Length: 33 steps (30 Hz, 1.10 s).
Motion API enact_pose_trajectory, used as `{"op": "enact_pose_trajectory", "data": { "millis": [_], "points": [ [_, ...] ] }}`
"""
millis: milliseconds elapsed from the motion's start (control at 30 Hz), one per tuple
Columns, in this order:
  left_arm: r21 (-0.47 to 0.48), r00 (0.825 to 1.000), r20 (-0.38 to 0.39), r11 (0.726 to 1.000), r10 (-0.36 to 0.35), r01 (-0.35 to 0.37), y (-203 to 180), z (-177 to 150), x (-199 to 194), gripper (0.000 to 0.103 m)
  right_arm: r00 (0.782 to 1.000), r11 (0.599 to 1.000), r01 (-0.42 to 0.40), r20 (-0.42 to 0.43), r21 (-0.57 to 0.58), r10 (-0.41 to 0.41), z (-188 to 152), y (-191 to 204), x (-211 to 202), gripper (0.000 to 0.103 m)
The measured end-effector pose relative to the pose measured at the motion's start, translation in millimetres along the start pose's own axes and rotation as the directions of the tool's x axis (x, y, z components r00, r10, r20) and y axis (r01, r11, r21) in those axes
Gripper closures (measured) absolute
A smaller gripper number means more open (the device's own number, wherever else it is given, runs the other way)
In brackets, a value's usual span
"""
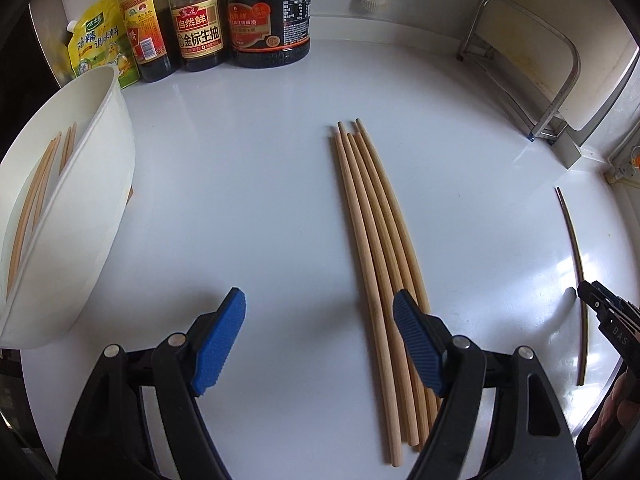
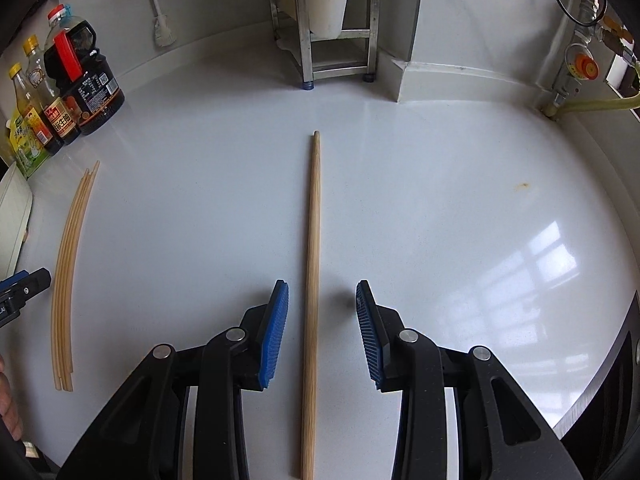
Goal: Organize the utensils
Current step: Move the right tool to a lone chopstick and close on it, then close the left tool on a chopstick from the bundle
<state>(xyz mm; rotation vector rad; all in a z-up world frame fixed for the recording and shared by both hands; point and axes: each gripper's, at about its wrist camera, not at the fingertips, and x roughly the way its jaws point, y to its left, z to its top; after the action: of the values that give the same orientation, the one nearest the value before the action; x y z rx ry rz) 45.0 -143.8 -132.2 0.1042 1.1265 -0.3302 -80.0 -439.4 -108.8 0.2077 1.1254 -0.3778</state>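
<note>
The countertop (image 1: 260,184) is showing glossy white. The chopstick bundle (image 1: 376,248) is showing pale tan wood, and the single chopstick (image 2: 312,260) is showing the same tan with faint grain streaks. The container (image 1: 96,200) is presenting plain white. Both the left gripper (image 1: 320,320) and right gripper (image 2: 322,312) are displaying black bodies with blue ribbed pads. The large sauce jug (image 1: 268,20) is showing dark contents, a red cap and a red-orange label. The seasoning pouch (image 1: 96,44) is showing yellow and green.
</note>
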Motion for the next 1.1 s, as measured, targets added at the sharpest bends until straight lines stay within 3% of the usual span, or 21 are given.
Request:
{"op": "enact_pose_trajectory", "data": {
  "millis": [167,433,867,1100],
  "points": [
    [0.000,1.000,0.001,1.000,0.006,-0.006,-1.5,-0.5,2.4,0.028,1.000,1.000,0.008,0.009,-0.026,-0.008,-0.3,2.2,0.9,0.070],
    [0.003,1.000,0.001,1.000,0.008,-0.008,-2.6,-1.8,4.0,0.028,1.000,0.998,-0.015,0.011,-0.058,0.016,-1.8,14.2,-0.1,0.096],
    [0.004,1.000,0.001,1.000,0.022,-0.022,1.0,-9.7,5.2,0.028,0.995,0.987,-0.100,0.000,-0.127,0.101,-1.0,64.6,-1.6,0.096],
    [0.009,0.999,0.012,0.999,0.043,-0.043,0.0,-7.6,7.5,0.028,0.993,0.984,-0.116,-0.005,-0.135,0.116,1.1,71.5,0.4,0.096]
  ]
}}
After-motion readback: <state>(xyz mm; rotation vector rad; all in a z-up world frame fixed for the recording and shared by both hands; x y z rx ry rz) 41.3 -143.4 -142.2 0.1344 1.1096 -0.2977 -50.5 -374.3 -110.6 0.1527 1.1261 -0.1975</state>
